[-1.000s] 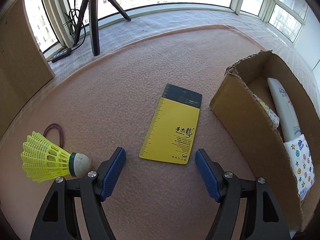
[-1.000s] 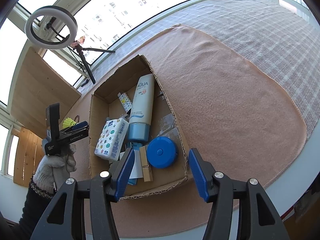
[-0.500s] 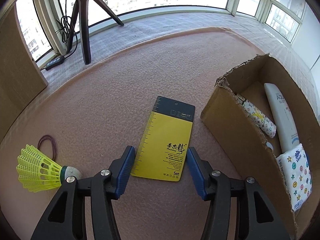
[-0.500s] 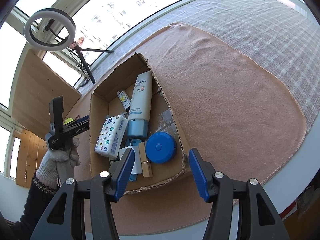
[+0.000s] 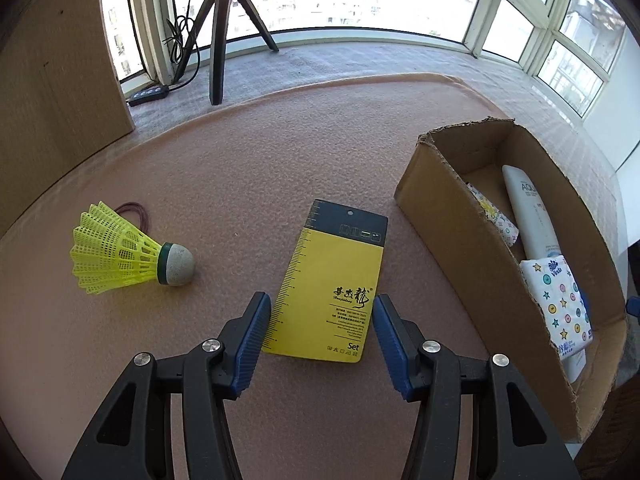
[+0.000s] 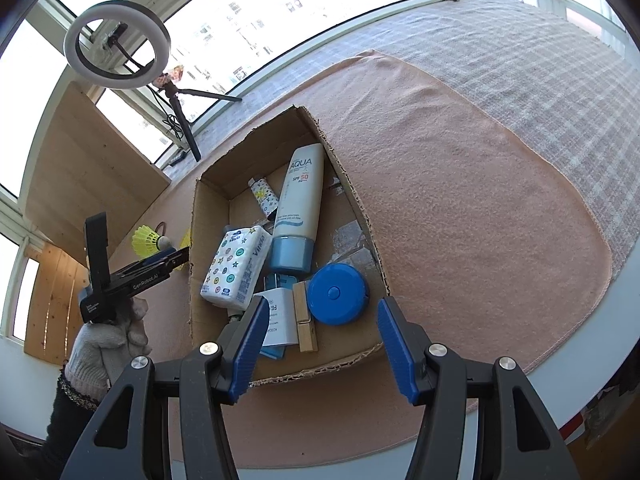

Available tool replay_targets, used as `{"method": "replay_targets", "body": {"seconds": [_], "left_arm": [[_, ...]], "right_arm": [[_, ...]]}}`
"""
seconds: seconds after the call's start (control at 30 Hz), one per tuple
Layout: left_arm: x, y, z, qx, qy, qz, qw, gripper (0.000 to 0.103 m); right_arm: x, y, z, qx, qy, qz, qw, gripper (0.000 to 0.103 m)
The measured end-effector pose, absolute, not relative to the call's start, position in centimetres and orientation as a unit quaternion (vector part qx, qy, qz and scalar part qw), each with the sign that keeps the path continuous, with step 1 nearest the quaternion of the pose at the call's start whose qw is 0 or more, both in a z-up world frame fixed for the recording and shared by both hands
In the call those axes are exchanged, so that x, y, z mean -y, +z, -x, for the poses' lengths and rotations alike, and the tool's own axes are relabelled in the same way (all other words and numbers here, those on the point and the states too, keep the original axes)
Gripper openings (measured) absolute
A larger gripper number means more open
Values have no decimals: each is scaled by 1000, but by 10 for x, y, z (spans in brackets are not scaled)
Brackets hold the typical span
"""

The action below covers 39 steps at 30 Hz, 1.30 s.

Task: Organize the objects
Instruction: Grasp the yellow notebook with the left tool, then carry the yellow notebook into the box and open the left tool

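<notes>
Your yellow card, thin, stiff and ruler-printed, lies flat on the fuzzy pink mat, just beside the cardboard box. Your left gripper straddles its near end, blue ribbed pads either side; whether they press its edges yet, I cannot tell. That flatness likely explains the steep approach. The netted yellow shuttlecock waits on its side, a rubber band behind it. Your right gripper hangs unclenched and empty over the box, above the blue tape measure and sunscreen tube.
</notes>
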<state>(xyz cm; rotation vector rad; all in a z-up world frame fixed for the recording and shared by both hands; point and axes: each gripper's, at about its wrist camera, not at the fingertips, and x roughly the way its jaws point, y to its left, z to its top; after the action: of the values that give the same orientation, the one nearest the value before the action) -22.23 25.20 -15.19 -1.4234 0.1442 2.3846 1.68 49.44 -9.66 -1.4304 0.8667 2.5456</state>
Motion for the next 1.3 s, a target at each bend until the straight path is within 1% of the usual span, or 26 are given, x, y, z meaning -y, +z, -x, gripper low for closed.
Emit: {"method": "replay_targets", "body": {"seconds": [0.3,0.57,0.9,1.3], "left_arm": [[-246,-112,190,-37,858,474,195,57],[-294,-85,161,-58,856,450,248,57],[-362,-82,134,-81,839,445,304,57],[-401,-86,118,-99,826,448,328,57]], "right_arm": [[-481,-92,-19,-273,839,469,35,53],[-478,-88,-28,-271,842,464,35,53],[-482,-90,-41,-273,842,464,40,53],[-489,-94,-47,-278,838,467,45,53]]}}
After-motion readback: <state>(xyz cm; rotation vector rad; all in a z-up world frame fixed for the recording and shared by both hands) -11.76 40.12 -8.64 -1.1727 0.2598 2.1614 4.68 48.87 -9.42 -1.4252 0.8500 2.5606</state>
